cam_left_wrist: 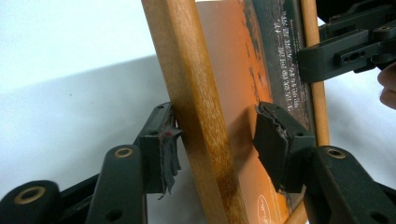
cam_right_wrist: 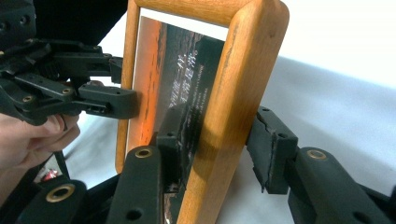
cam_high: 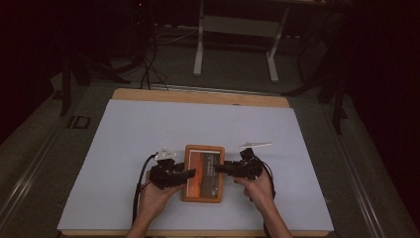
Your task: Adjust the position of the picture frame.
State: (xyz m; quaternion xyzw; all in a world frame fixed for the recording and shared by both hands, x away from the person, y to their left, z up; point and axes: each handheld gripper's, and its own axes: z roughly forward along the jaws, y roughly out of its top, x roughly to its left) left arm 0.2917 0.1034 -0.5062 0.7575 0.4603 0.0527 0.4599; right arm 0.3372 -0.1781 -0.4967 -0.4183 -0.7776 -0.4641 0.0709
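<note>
Here, both grippers, left gripper (cam_high: 190, 173) and right gripper (cam_high: 218, 169), loosely straddle the wooden picture frame (cam_high: 203, 173) near the table's (cam_high: 124, 134) front edge; lifting remains.

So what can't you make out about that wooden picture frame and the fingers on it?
- Picture frame: the pale lettering on the print is too small in the high view and blurred in both gripper views.
- Left gripper: whether its pads press the rail is unclear, the rail hiding the contact.
- Right gripper: one finger sits in front of the print, the rail hiding any contact.
- White strip: too small to identify.
</note>
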